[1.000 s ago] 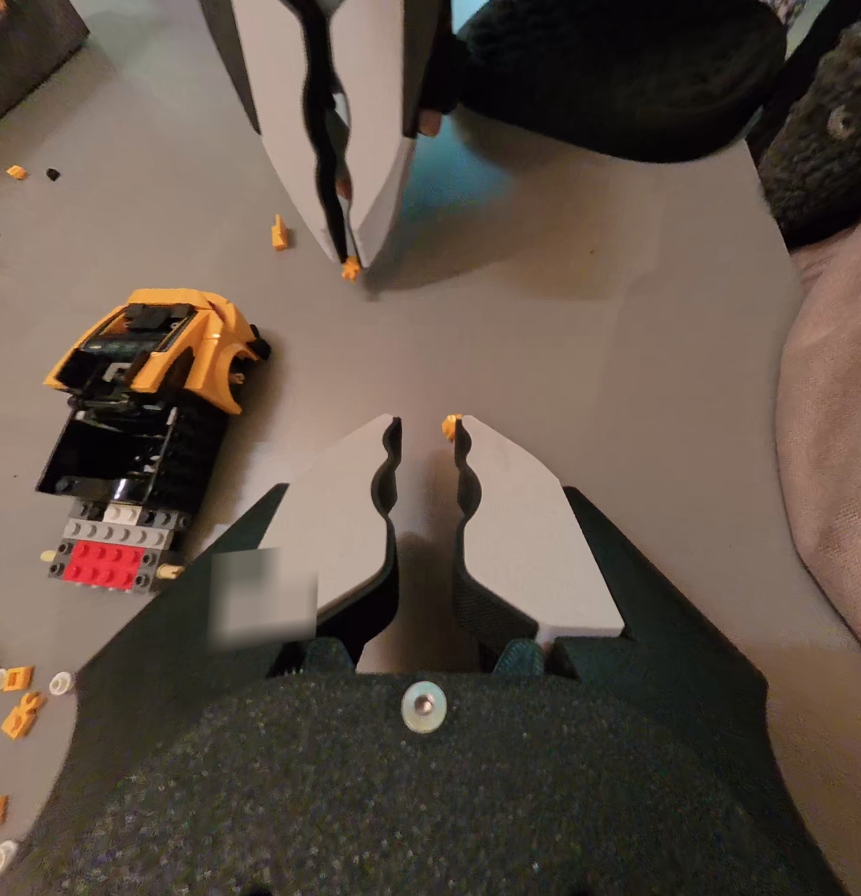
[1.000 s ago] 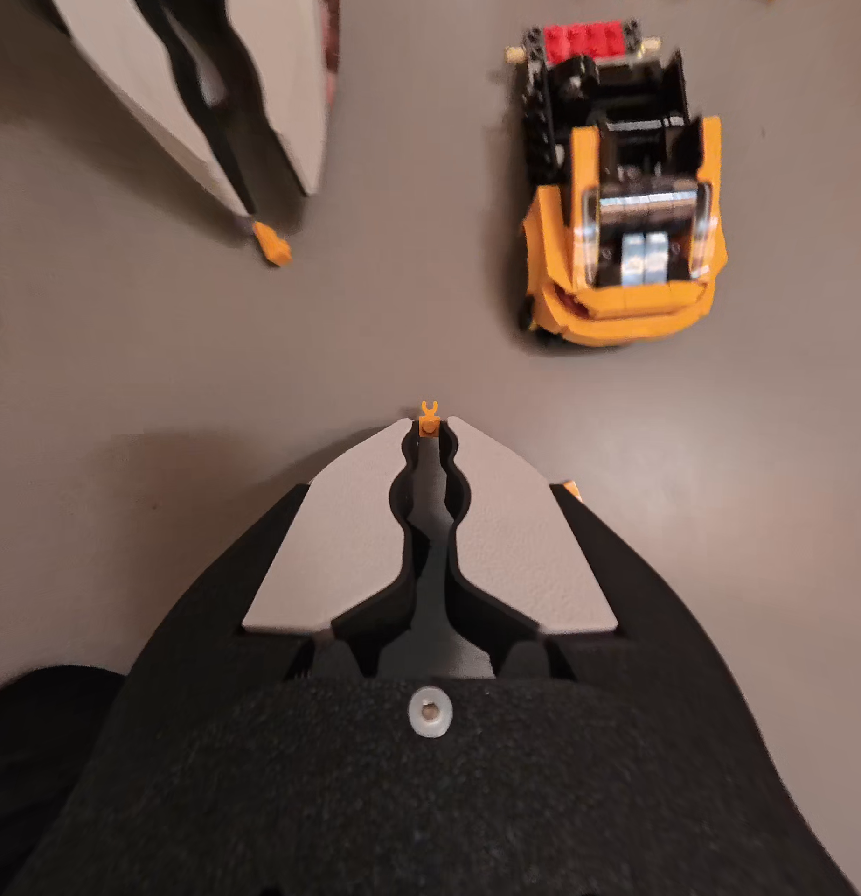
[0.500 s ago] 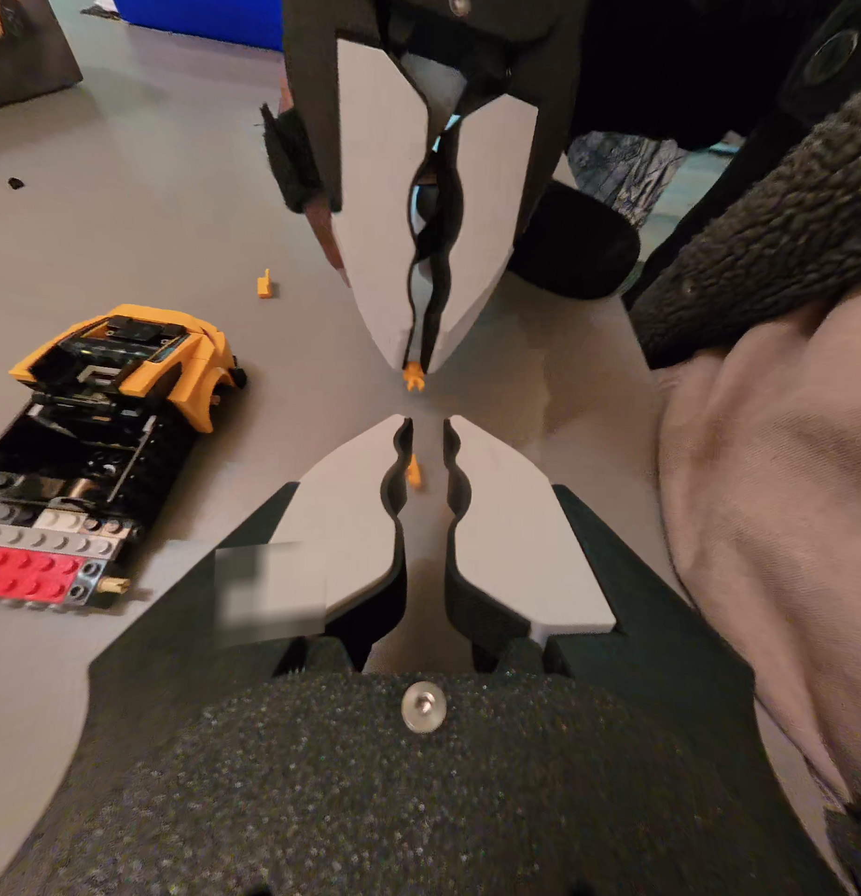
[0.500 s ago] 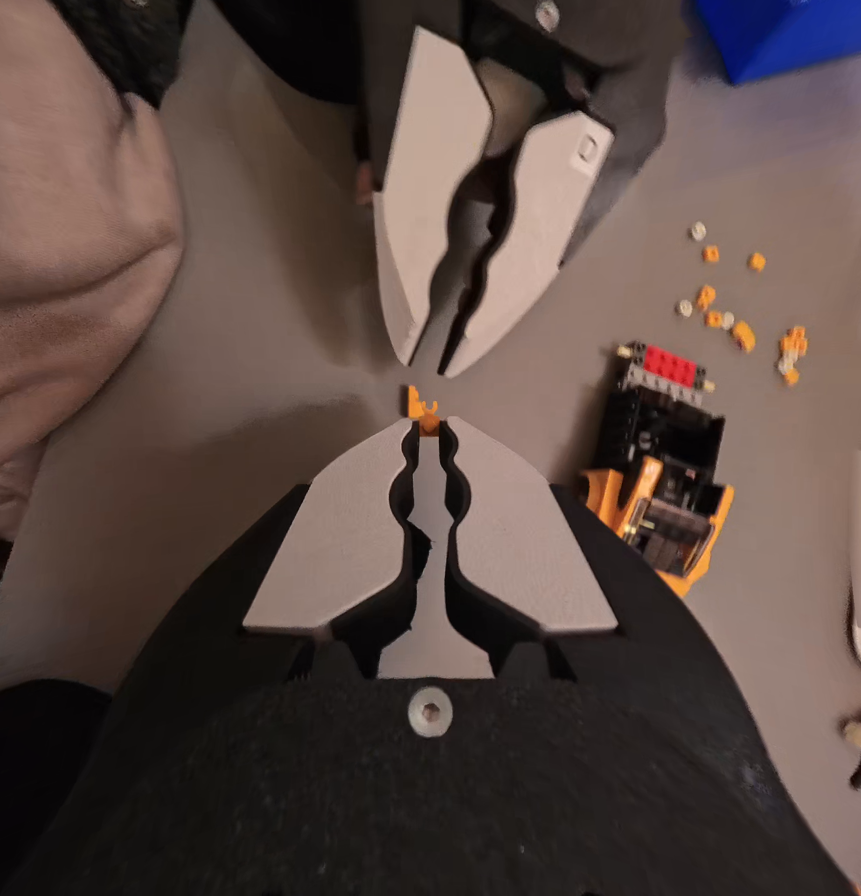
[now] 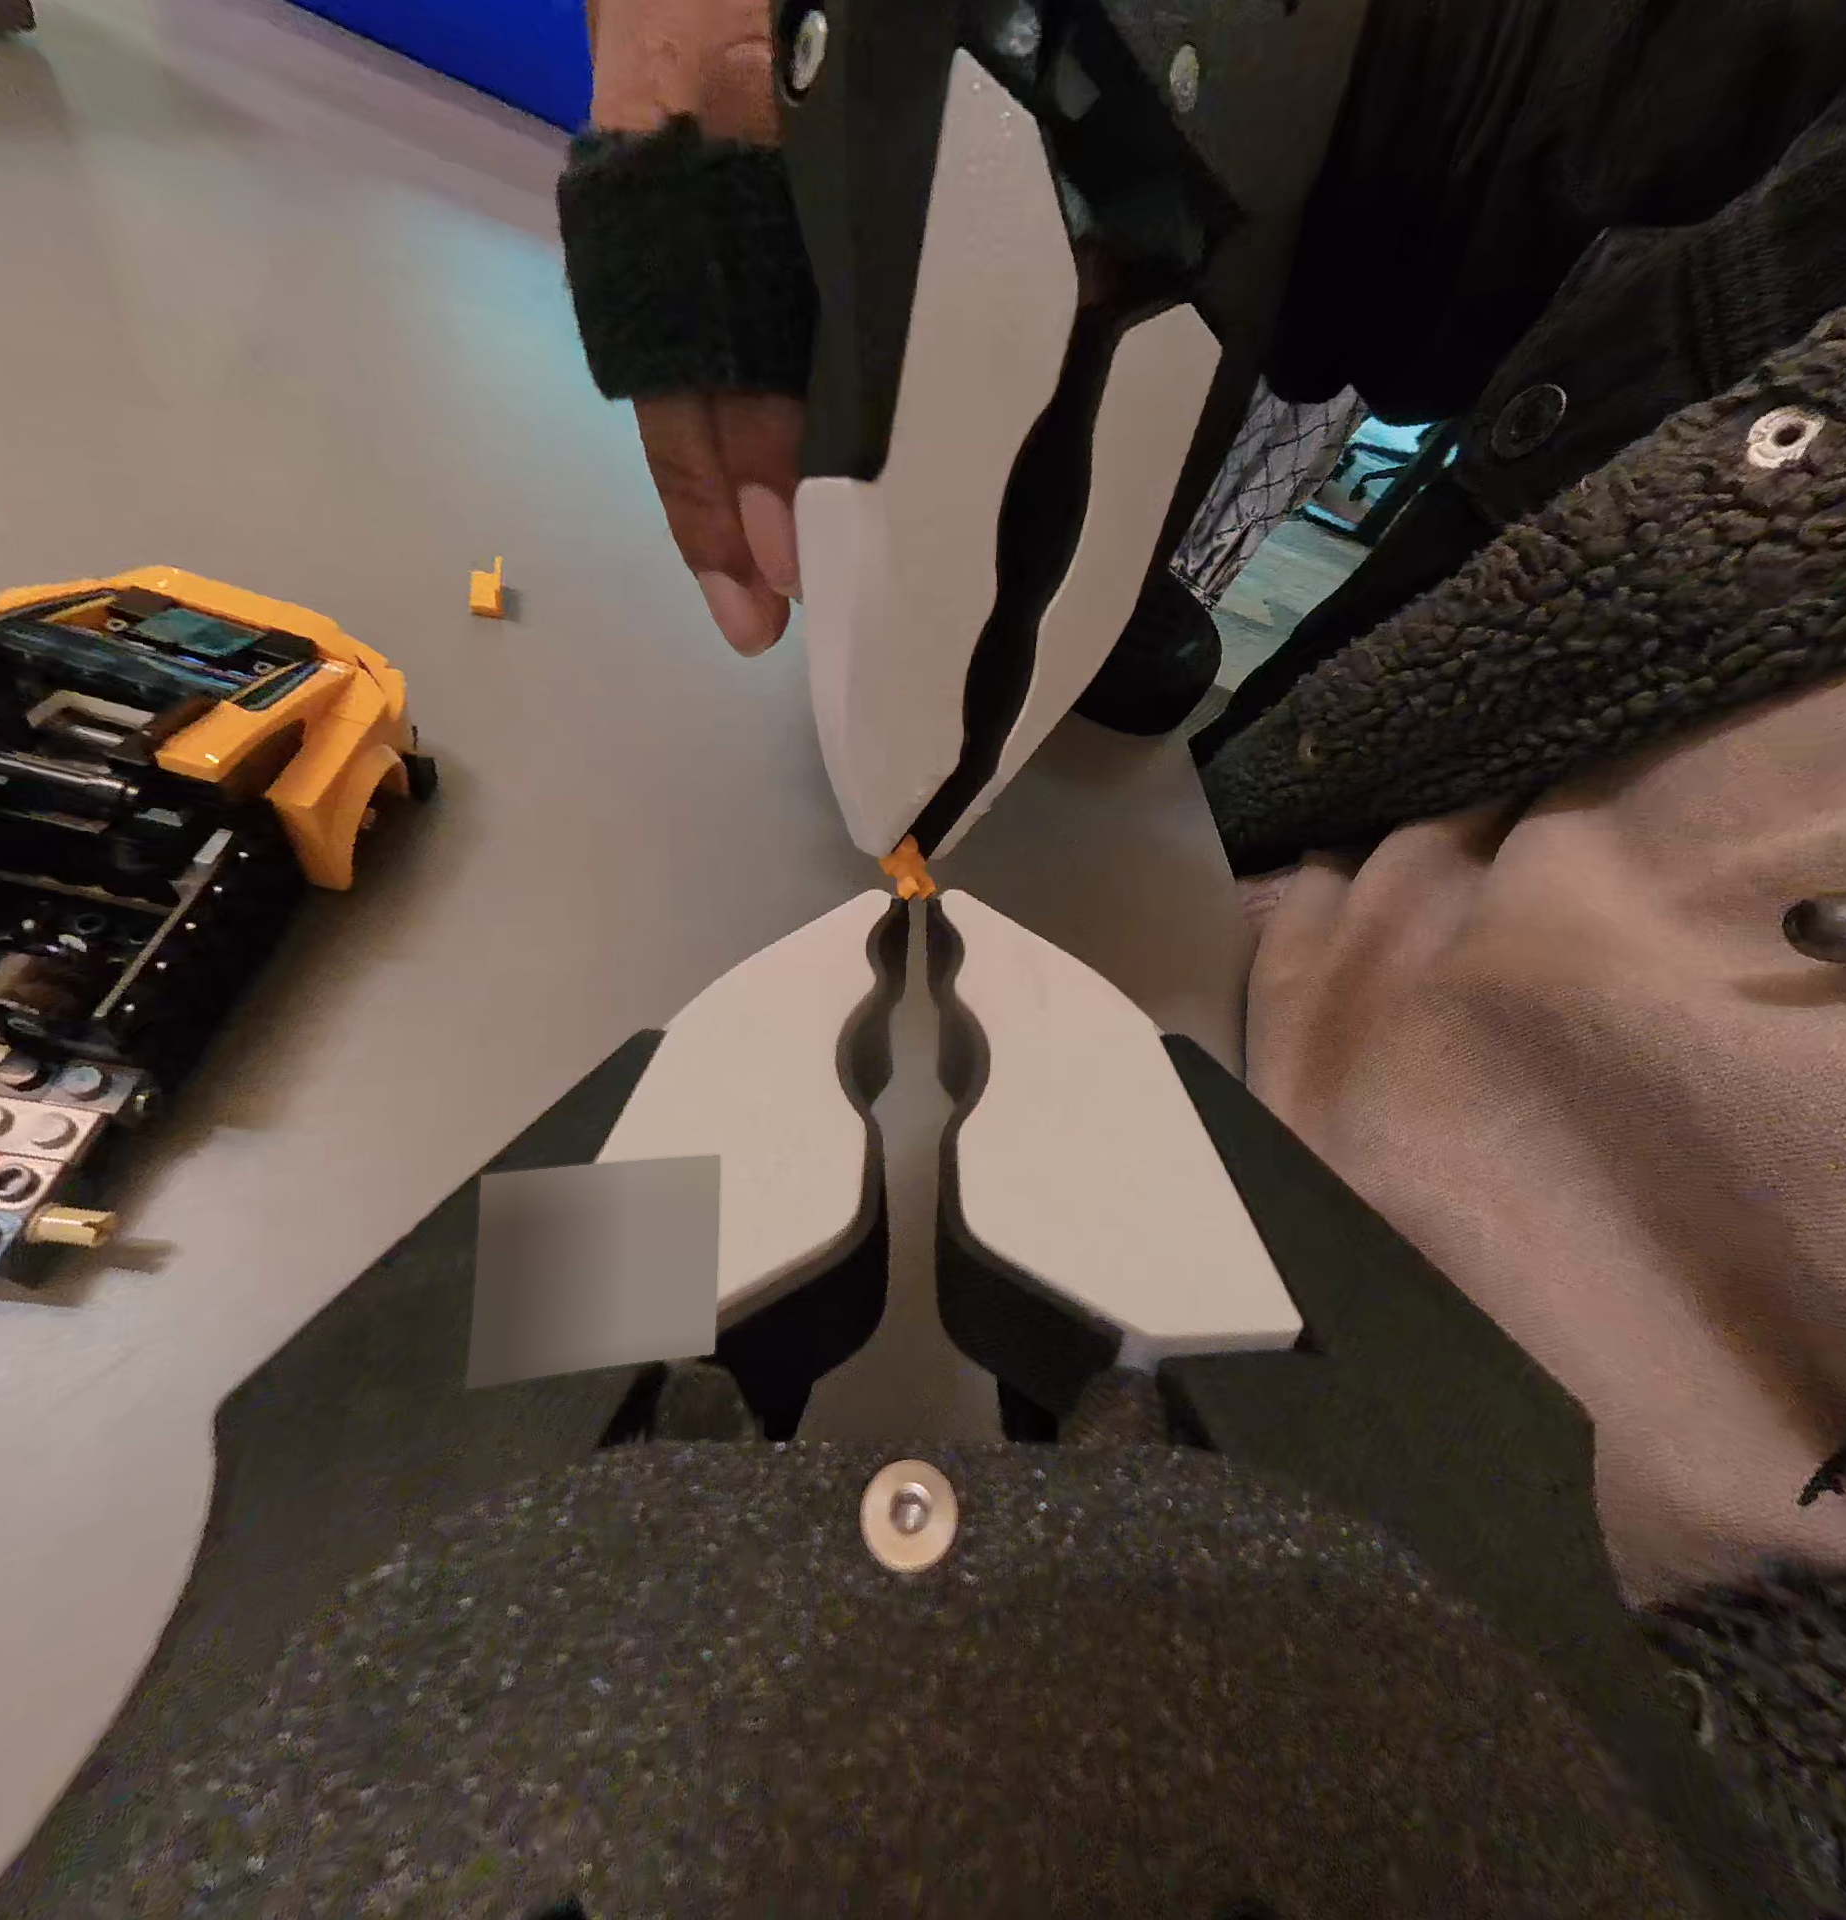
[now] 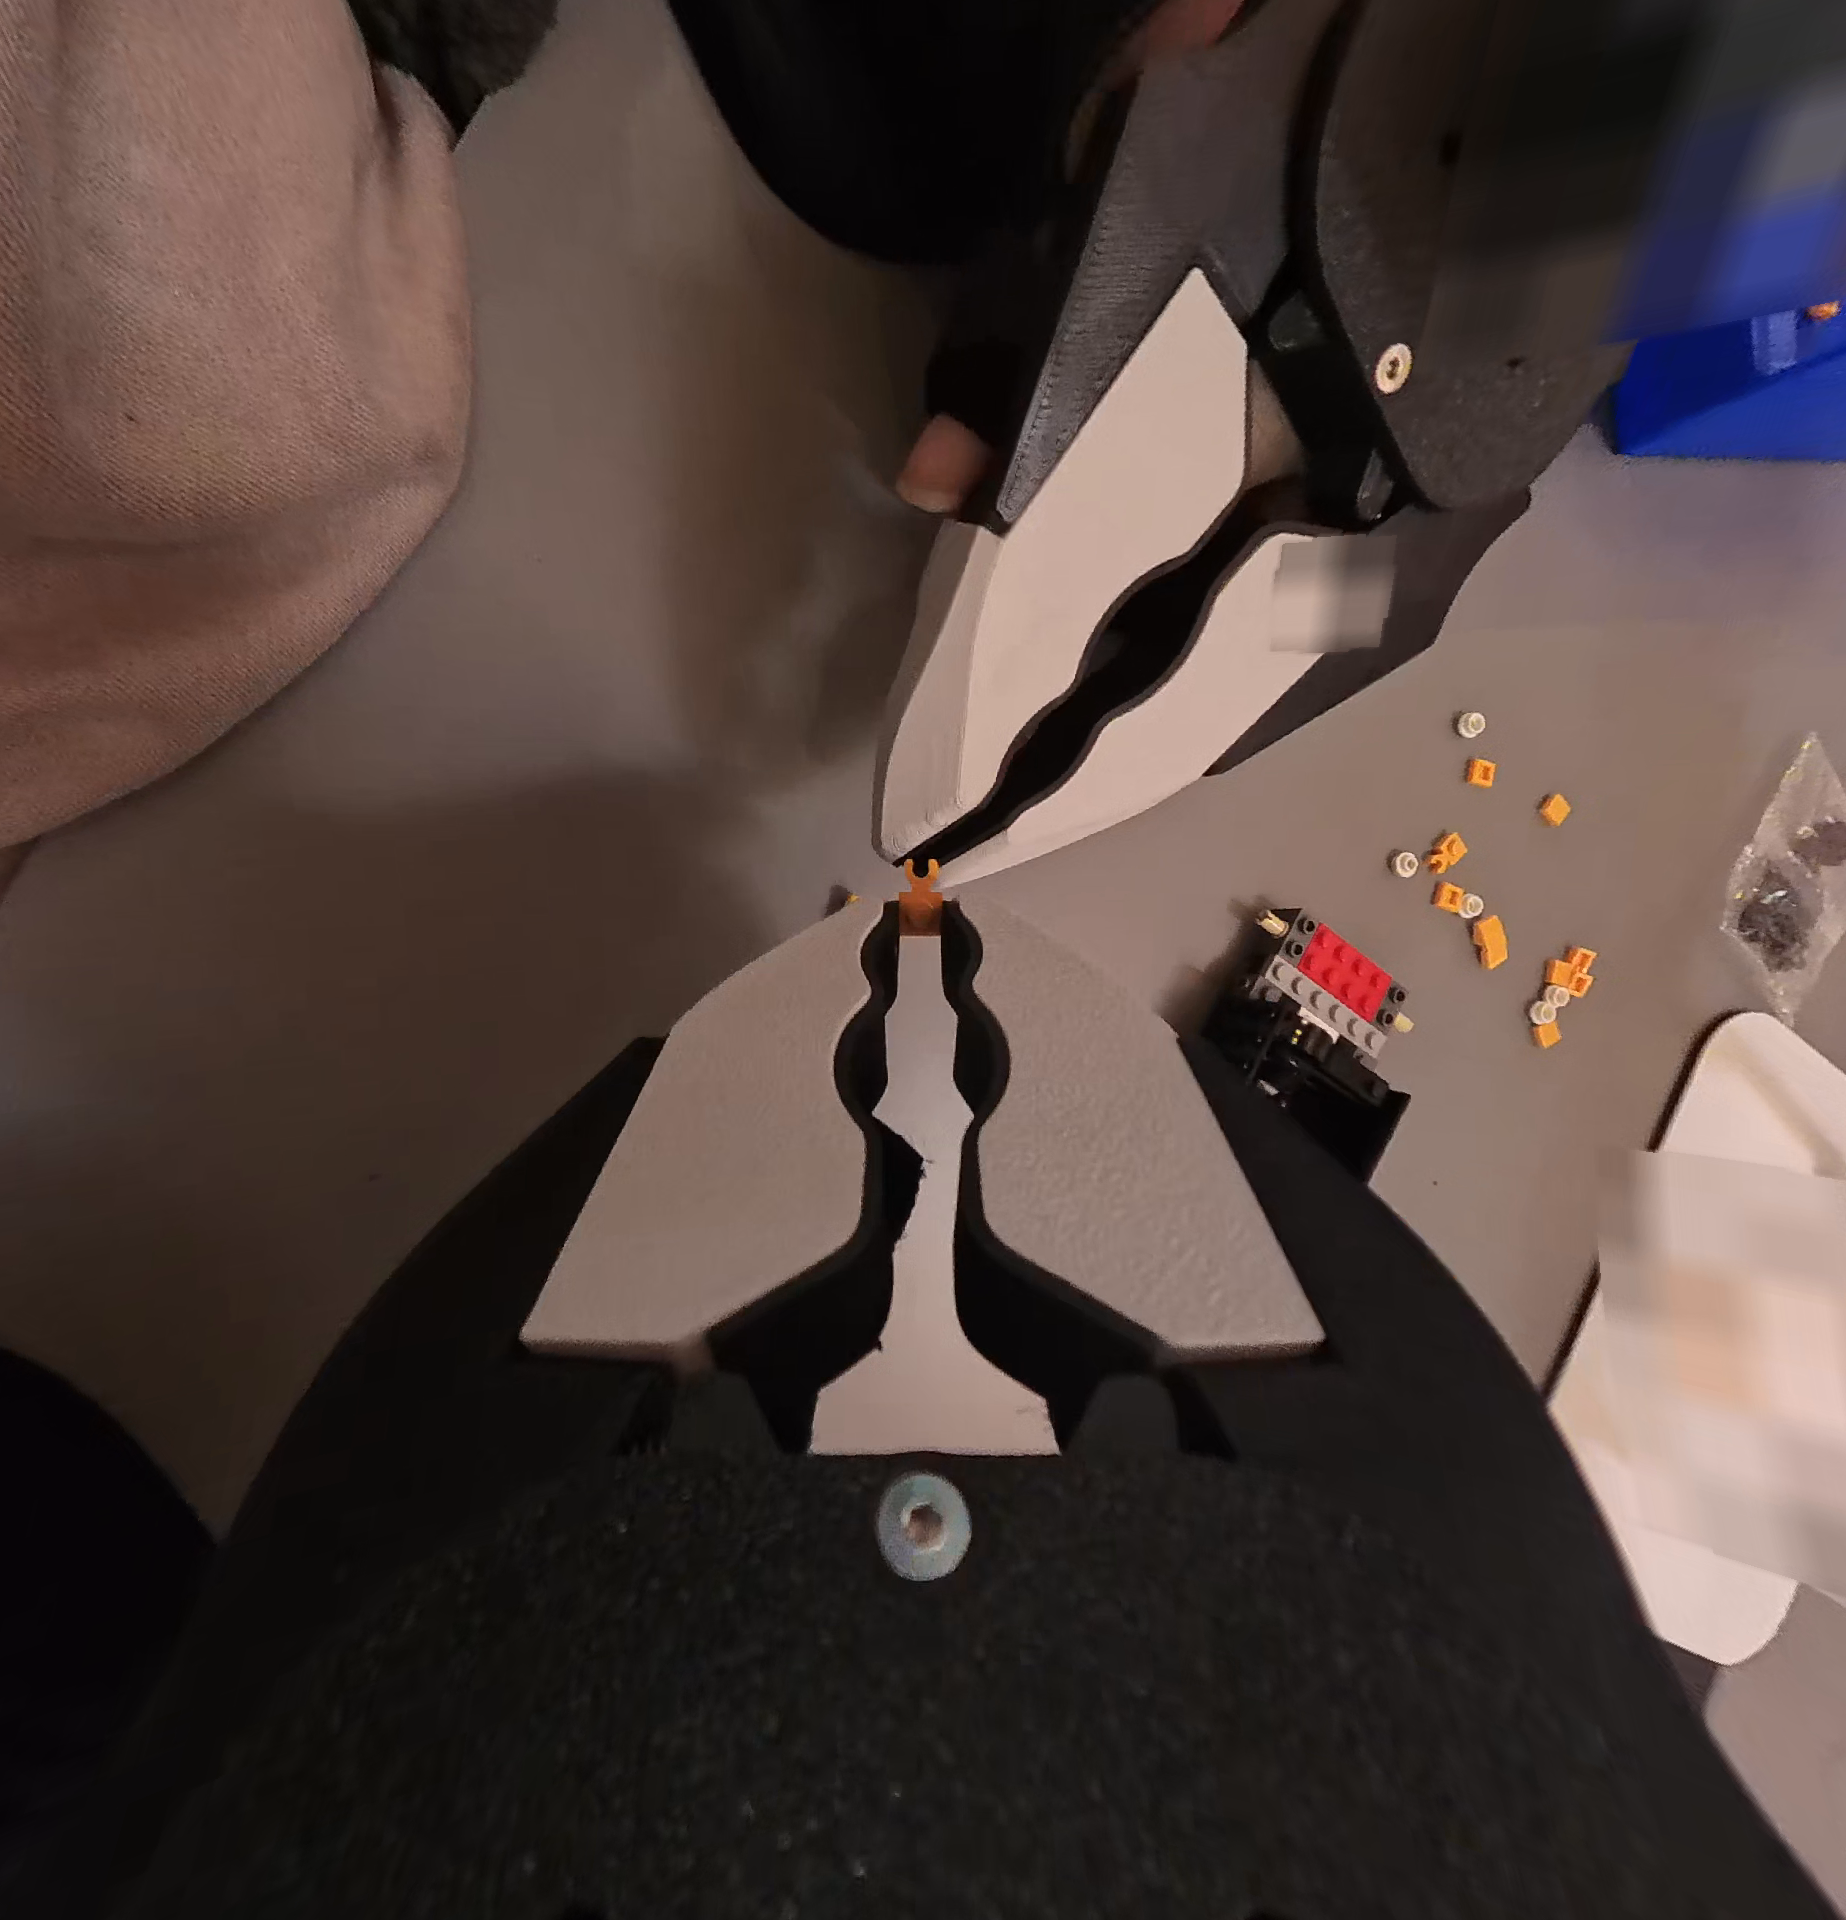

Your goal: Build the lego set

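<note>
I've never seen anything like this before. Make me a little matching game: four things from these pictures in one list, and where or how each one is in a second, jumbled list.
Things:
1. right tongs
2. lego car
3. clear bag
4. lone orange piece

Place or state:
a. holds small dark parts
b. shut on a tiny orange clip
c. half built, standing on the grey table
d. lies by itself on the table, beyond the car

Pairs: 1-b, 2-c, 3-a, 4-d
</note>
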### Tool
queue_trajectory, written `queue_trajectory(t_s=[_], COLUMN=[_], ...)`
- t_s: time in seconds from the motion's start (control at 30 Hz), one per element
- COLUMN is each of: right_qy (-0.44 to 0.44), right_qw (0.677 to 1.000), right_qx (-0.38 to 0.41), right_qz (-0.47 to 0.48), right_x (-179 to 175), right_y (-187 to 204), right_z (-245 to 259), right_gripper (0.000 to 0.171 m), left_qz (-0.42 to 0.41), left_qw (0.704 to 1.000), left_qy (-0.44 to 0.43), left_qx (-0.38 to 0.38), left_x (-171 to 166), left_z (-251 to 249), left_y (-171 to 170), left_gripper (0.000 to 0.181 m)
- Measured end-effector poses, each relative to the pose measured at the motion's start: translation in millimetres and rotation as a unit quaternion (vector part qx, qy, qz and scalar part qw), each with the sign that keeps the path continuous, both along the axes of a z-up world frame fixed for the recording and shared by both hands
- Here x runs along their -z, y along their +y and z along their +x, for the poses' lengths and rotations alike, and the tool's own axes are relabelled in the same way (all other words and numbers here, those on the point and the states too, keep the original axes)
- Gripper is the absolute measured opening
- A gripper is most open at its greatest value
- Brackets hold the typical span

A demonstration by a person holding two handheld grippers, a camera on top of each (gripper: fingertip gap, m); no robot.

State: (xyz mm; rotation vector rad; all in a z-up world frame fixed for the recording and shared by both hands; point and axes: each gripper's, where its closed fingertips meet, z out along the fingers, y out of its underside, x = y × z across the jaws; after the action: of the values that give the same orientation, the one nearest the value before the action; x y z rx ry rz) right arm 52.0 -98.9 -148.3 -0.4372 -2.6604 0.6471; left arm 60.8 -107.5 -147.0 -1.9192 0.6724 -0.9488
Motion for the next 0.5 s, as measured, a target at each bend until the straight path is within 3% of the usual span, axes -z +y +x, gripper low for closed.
queue_trajectory(t_s=[0.5], right_qy=[0.029], right_qw=[0.993], right_qx=[-0.043], right_qz=[0.105], right_x=[5.2], right_y=[-1.9], right_z=[0.9], right_gripper=[0.008], left_qz=[-0.088], left_qw=[0.993], left_qy=[-0.081], left_qx=[-0.005], left_x=[0.6], left_z=[-1.1], left_y=[0.8], left_gripper=[0.004])
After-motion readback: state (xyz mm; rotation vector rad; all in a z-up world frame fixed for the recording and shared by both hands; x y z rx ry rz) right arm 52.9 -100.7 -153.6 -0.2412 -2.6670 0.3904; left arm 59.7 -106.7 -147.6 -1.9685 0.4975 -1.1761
